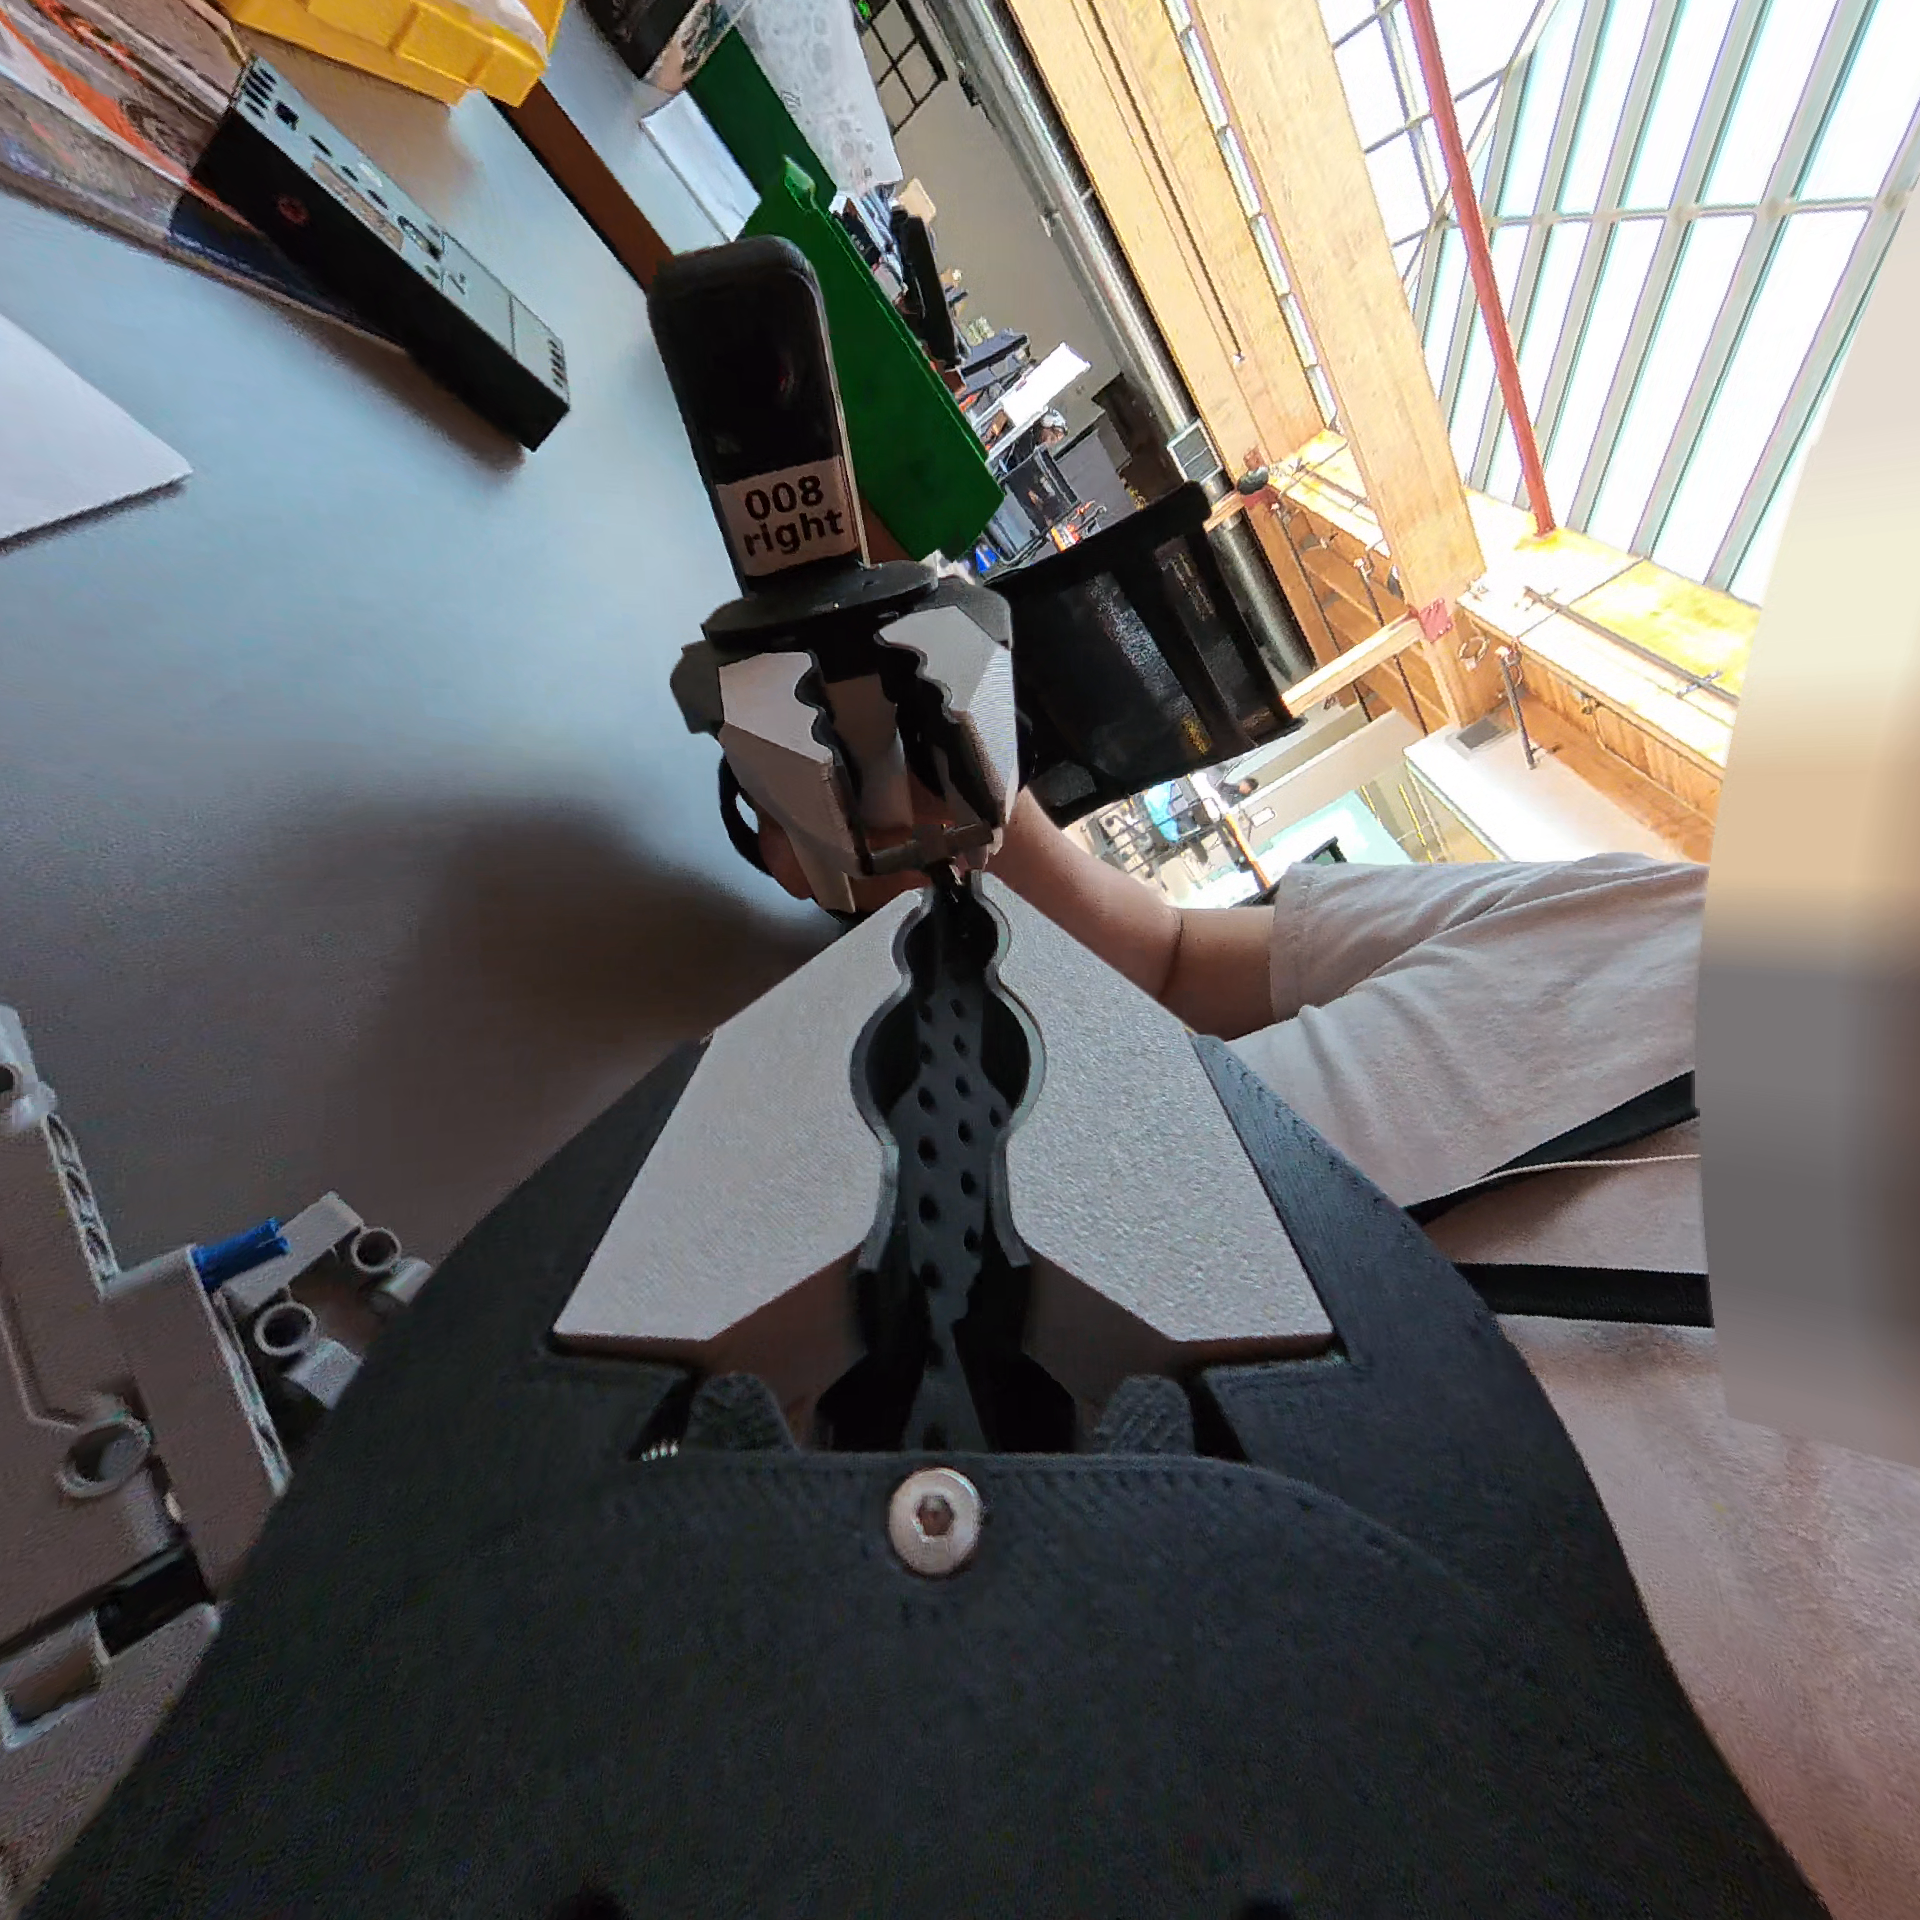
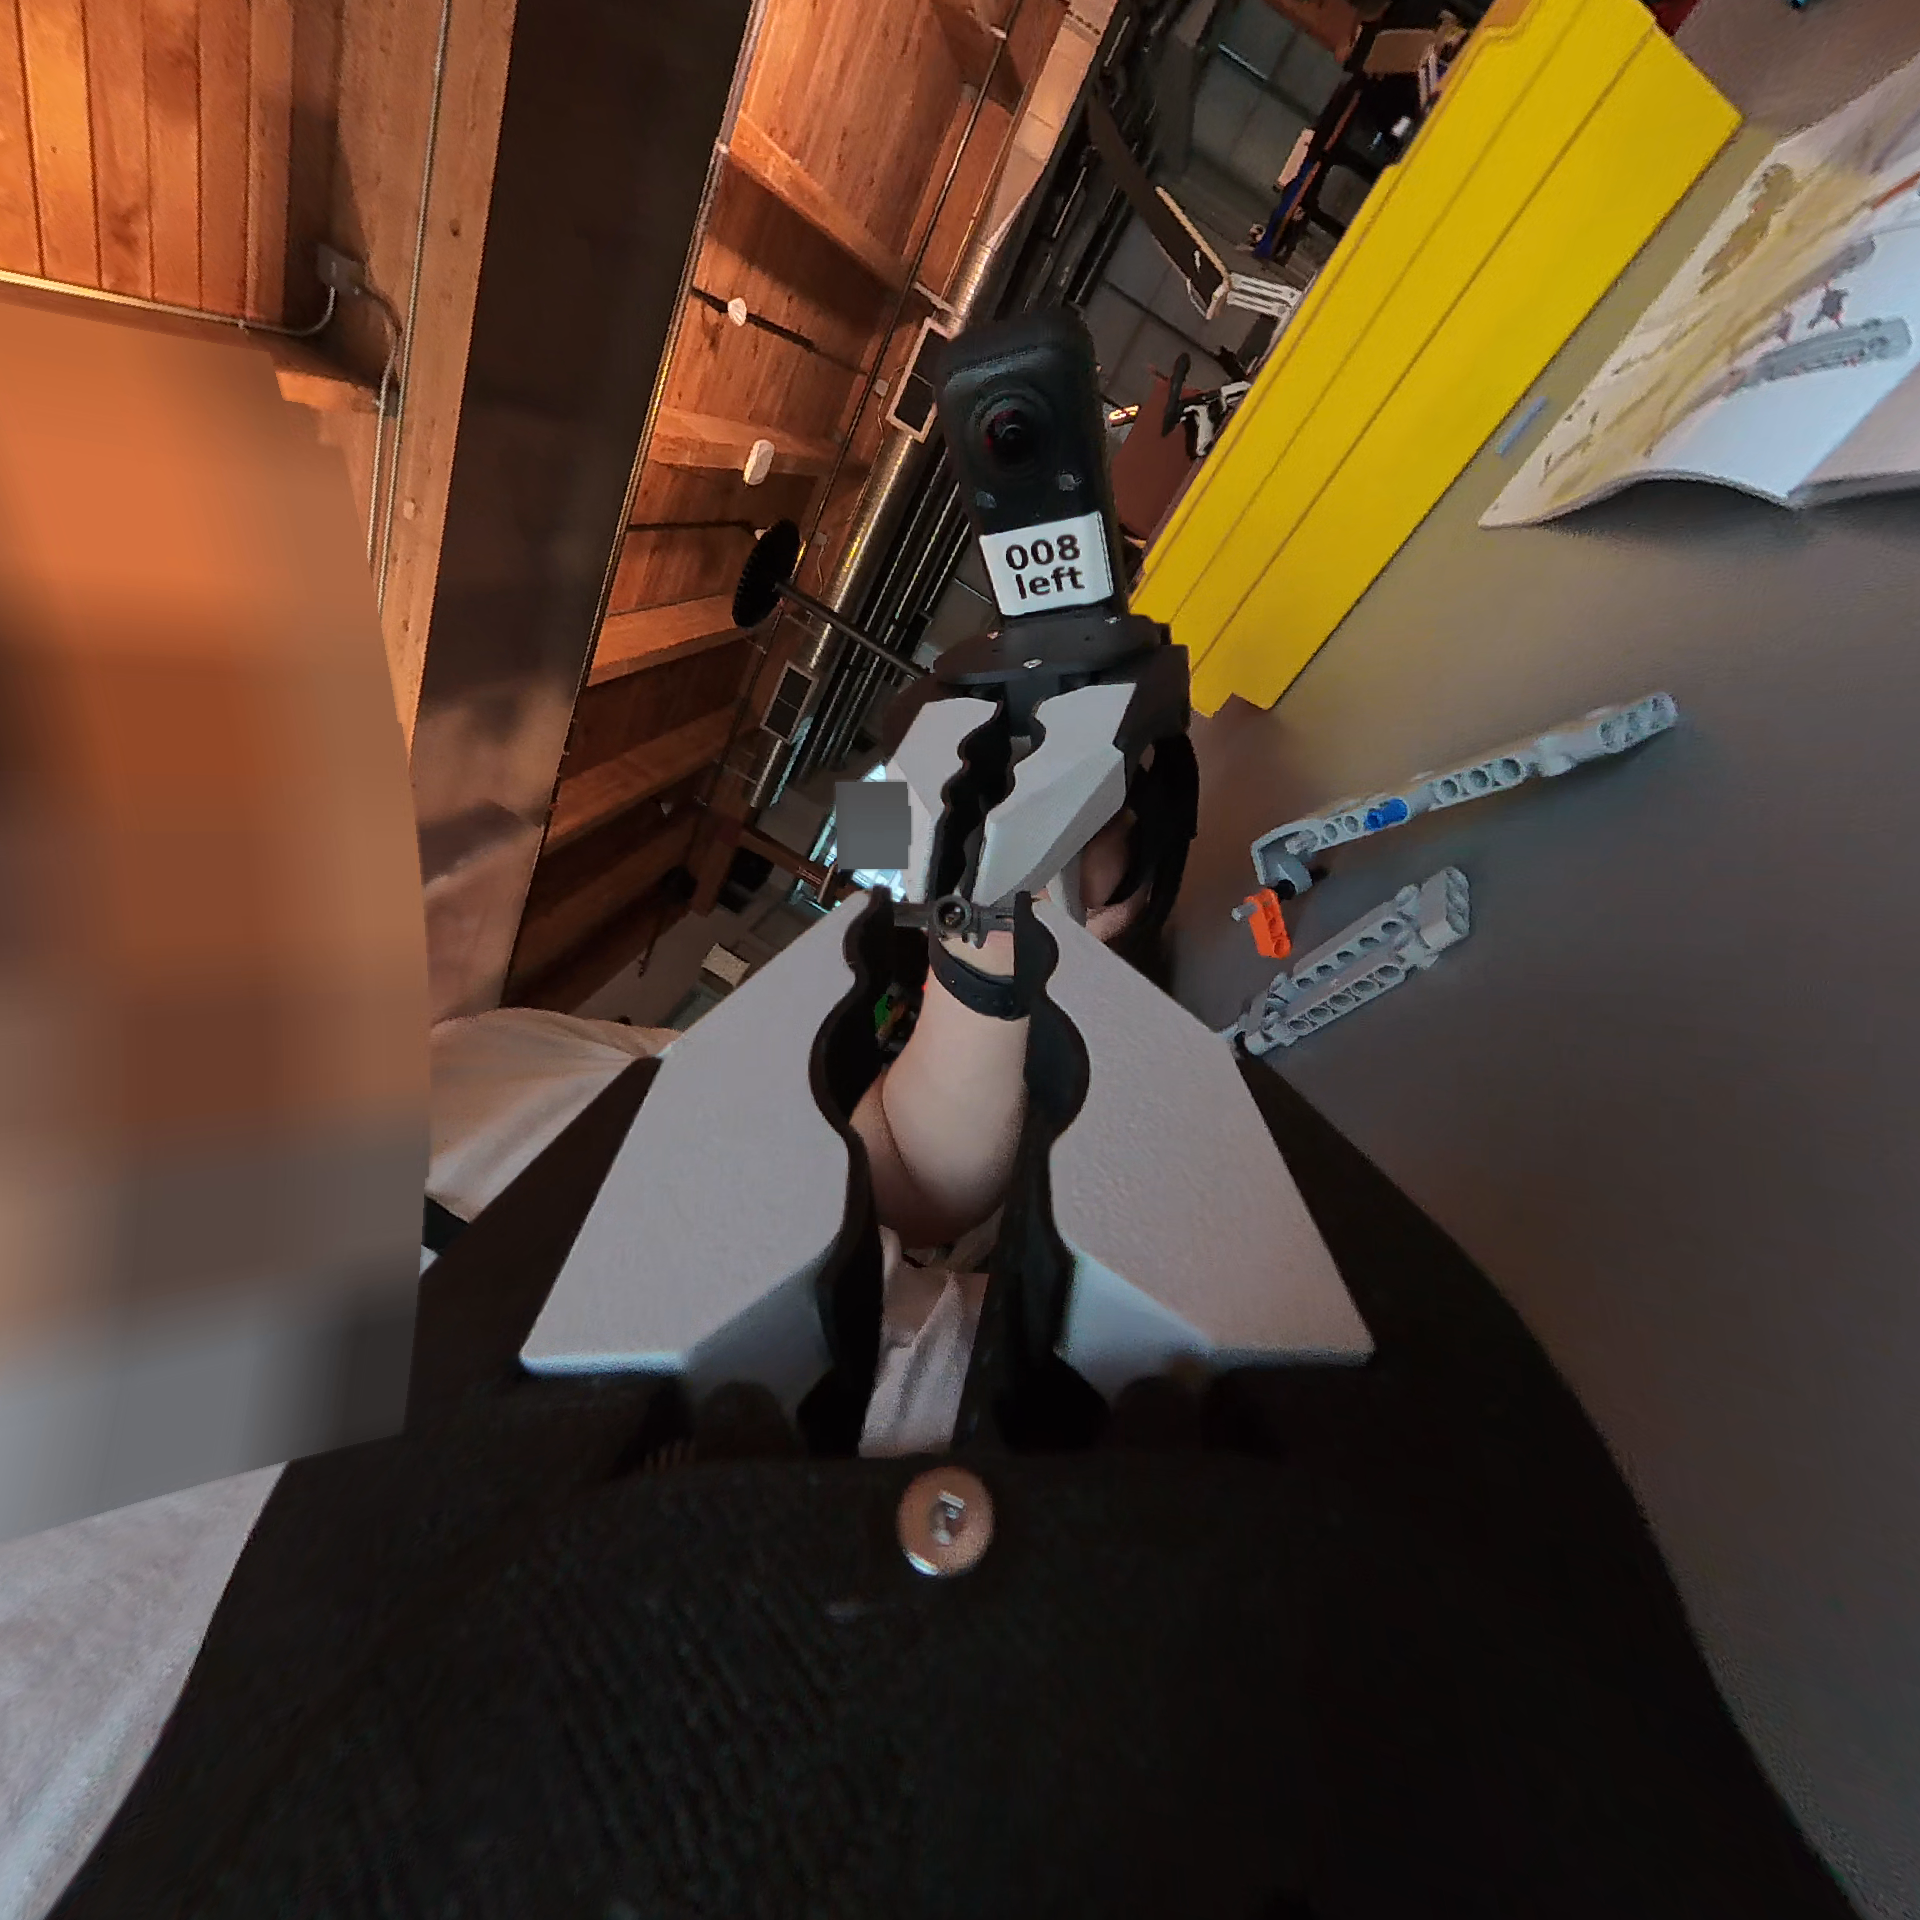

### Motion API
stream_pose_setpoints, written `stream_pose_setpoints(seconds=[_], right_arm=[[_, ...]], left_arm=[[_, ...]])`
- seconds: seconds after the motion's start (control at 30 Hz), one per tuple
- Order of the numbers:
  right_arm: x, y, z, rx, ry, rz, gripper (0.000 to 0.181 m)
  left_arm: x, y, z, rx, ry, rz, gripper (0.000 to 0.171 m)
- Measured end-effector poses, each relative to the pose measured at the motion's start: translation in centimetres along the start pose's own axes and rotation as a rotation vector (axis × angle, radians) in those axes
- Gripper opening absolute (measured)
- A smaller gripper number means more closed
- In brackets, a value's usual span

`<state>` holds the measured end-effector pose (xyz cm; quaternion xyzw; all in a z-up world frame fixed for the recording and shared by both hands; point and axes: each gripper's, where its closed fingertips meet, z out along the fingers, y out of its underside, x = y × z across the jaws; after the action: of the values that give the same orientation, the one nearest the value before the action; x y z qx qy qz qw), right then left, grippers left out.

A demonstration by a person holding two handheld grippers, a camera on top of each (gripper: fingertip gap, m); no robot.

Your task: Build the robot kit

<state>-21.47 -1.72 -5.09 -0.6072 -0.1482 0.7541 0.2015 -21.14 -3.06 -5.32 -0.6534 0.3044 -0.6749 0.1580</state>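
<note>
Left gripper (image 1: 951, 894) closed on small dark-grey plastic pin connector (image 2: 961, 914); right gripper (image 2: 951, 920) clamps it too, tip-to-tip. Keep both coaxial above grey table (image 1: 312, 727).

Grey table (image 2: 1714, 1247): grey perforated beam assemblies (image 2: 1361, 966), yellow bin (image 2: 1403, 343), open instruction booklet (image 2: 1714, 343), black flat box (image 1: 384, 260).

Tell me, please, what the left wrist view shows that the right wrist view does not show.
Only the left wrist view: a black and grey box, a green board and large windows. Only the right wrist view: an open booklet and an orange piece. Both: the left tool and right tool meeting tip to tip at a small grey piece, and the yellow bin.
</note>
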Motion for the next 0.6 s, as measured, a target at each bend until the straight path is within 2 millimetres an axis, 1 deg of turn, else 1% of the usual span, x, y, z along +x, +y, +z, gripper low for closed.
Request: stream_pose_setpoints(seconds=[0.13, 0.27, 0.37, 0.6], right_arm=[[0.8, 0.5, -0.1, 0.040, 0.012, 0.076, 0.020], [1.3, 0.6, -0.1, 0.043, 0.027, 0.093, 0.020], [1.6, 0.7, -0.1, 0.046, 0.008, 0.141, 0.021], [1.7, 1.1, 0.0, 0.021, -0.026, 0.175, 0.020]], left_arm=[[-0.6, 0.5, -0.1, 0.027, -0.008, -0.043, 0.001], [-1.0, 0.7, -0.3, 0.059, 0.009, -0.094, 0.001], [-1.2, 0.8, -0.3, 0.058, 0.002, -0.087, 0.001], [-1.2, 1.3, -0.4, 0.048, 0.037, -0.098, 0.000]])
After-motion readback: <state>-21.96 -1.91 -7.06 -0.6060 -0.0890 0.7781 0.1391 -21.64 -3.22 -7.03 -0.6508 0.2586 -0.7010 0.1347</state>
